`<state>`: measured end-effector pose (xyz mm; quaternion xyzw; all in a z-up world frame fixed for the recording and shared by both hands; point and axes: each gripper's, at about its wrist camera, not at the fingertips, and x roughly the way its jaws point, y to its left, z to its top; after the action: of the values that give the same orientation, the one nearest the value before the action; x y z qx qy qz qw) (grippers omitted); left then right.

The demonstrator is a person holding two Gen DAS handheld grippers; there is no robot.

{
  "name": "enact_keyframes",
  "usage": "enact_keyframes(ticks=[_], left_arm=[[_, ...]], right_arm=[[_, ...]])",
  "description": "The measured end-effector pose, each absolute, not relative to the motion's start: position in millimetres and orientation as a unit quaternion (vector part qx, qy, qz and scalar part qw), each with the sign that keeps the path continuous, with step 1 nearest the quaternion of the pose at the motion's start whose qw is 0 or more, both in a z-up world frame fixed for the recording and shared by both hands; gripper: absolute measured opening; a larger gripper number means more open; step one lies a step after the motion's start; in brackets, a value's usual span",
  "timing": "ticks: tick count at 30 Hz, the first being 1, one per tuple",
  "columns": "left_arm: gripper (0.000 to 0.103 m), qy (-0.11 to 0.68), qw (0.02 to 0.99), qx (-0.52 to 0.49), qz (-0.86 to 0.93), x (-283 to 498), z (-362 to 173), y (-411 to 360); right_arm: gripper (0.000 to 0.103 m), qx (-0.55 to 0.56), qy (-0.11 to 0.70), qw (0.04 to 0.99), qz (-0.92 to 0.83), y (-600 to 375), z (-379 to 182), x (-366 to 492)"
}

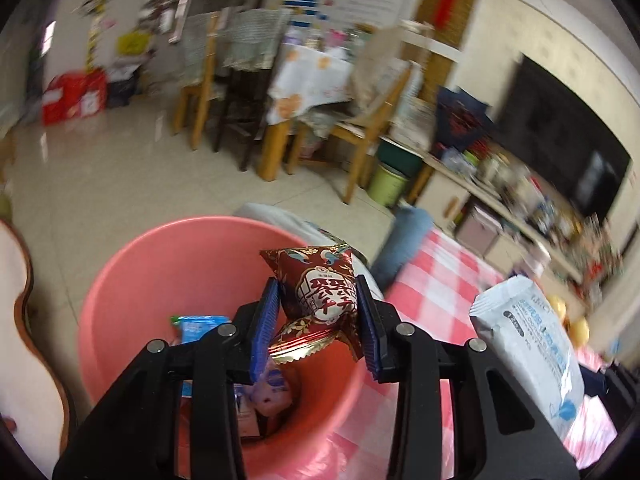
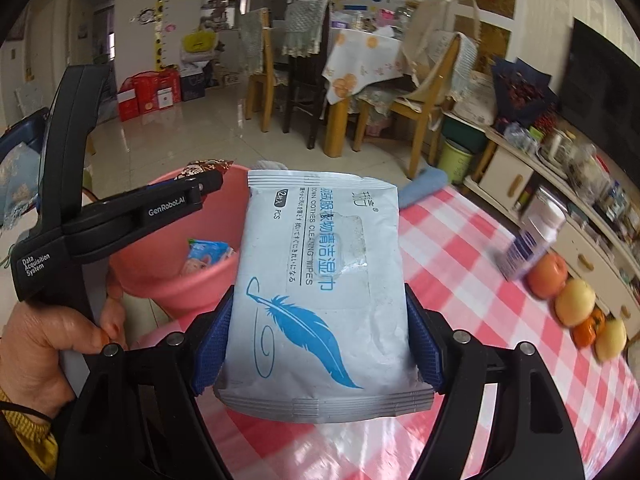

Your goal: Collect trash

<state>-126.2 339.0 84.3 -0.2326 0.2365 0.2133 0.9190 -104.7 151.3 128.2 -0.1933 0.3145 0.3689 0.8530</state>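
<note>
Left wrist view puts my left gripper (image 1: pixel 316 320) clamped on a red snack wrapper (image 1: pixel 320 292), its blue pads pinching the crumpled foil from both sides. The wrapper hangs directly over the mouth of the pink bin (image 1: pixel 168 264), which fills the frame from about seven to three o'clock. Down inside the bin I can see a blue packet (image 1: pixel 196 326) and some other wrappers already lying at the bottom. At four o'clock in this view the white wipes pack (image 1: pixel 532 360) pokes in above the checked tablecloth (image 1: pixel 432 292).

From the right wrist view, my right gripper (image 2: pixel 320 344) is clamped across the width of the wipes pack (image 2: pixel 320 292), jaws wide because the pack is broad, pads pressing its two long edges. The pack is held over the table edge, with the pink bin (image 2: pixel 168 280) at nine to ten o'clock of it and the left gripper (image 2: pixel 176 200) reaching over the rim. Fruit (image 2: pixel 576 300) and a small bottle (image 2: pixel 532 240) sit at three o'clock on the cloth.

I judge this the drop-off step. Next, I'd spread the left jaws so the wrapper falls in, then swing the right hand toward nine o'clock until the pack clears the rim before letting go.
</note>
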Motion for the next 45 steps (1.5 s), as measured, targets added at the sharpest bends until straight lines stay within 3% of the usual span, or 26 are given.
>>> enact_keyframes(ticks=[14,16,18,26,36,45], left_arm=[[0.04,0.203,0.877,-0.344,0.266,-149.8,64.5,402.8],[0.046,0.211,0.874,-0.347,0.269,-148.5,61.0,405.5],[0.061,0.214,0.872,-0.342,0.275,-148.4,60.5,406.3],[0.081,0.203,0.884,-0.309,0.288,-148.3,64.6,393.5],[0.086,0.212,0.925,-0.254,0.186,-130.5,75.9,350.3],[0.097,0.233,0.945,-0.186,0.135,-117.4,87.5,294.2]], right_arm=[[0.078,-0.258,0.302,0.809,0.433,264.3,115.8,-104.1],[0.082,-0.266,0.297,0.807,0.436,269.5,112.1,-103.8],[0.083,-0.271,0.29,0.809,0.434,270.8,111.1,-105.6],[0.088,-0.25,0.27,0.854,0.367,213.0,114.0,-102.7],[0.09,-0.203,0.283,0.892,0.288,119.5,106.6,-101.4],[0.092,-0.163,0.302,0.906,0.248,58.9,98.5,-111.5]])
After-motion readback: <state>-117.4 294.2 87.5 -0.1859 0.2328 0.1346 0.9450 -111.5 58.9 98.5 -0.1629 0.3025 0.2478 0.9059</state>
